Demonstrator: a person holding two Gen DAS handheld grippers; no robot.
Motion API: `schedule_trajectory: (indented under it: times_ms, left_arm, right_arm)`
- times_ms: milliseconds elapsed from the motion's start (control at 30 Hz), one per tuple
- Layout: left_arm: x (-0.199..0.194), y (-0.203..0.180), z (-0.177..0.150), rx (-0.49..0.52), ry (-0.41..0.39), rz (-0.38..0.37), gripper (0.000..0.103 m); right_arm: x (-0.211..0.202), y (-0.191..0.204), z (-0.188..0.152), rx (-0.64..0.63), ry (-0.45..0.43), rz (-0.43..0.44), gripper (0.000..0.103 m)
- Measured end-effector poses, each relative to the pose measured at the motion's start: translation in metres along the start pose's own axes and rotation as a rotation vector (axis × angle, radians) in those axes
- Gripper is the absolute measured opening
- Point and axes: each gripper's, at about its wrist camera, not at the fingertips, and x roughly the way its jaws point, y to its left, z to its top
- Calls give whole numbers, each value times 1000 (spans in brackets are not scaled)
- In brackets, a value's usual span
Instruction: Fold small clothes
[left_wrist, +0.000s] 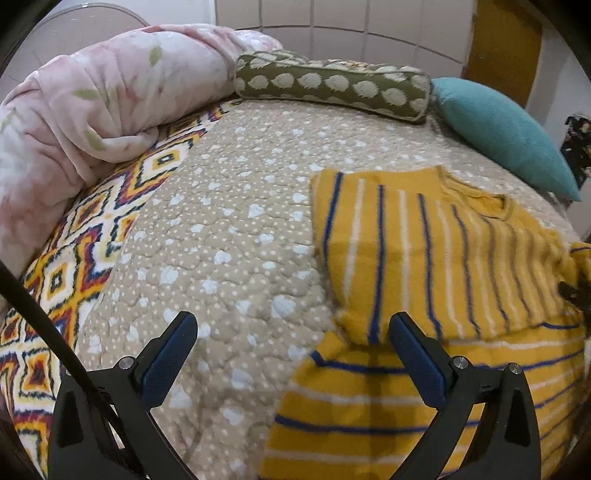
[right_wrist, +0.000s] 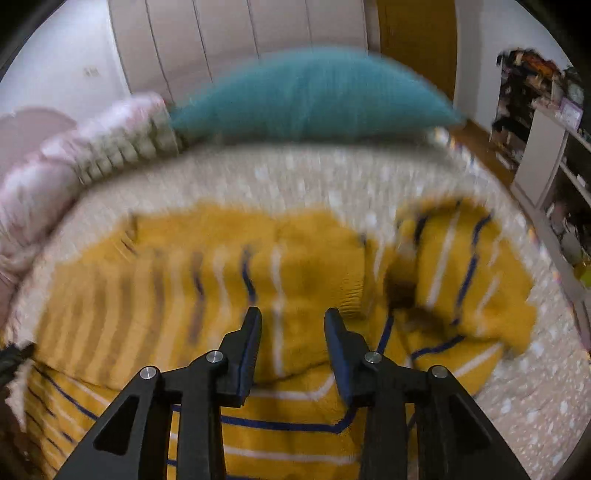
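Observation:
A small mustard-yellow sweater (left_wrist: 436, 266) with blue and white stripes lies on the beige quilted bedspread (left_wrist: 229, 236), one side folded over the body. My left gripper (left_wrist: 291, 325) is open and empty, hovering over the quilt at the sweater's left edge; its right finger is above the folded corner. In the right wrist view, which is motion-blurred, the sweater (right_wrist: 229, 273) fills the middle, with a sleeve (right_wrist: 465, 266) bunched at the right. My right gripper (right_wrist: 293, 319) is open and empty just above the sweater's body.
A pink floral blanket (left_wrist: 92, 110) is rolled at the back left. An olive bolster (left_wrist: 332, 88) and a teal pillow (left_wrist: 506, 136) lie along the far edge. A patterned blanket (left_wrist: 74, 266) borders the quilt at the left. Shelves (right_wrist: 546, 122) stand beyond the bed's right side.

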Motion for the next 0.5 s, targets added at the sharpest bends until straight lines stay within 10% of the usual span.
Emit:
schedule_trajectory:
  times_ms: [500]
  left_arm:
    - [-56, -8, -29, -3, -37, -76, 103]
  right_arm:
    - [-81, -32, -51, 99, -79, 89, 61]
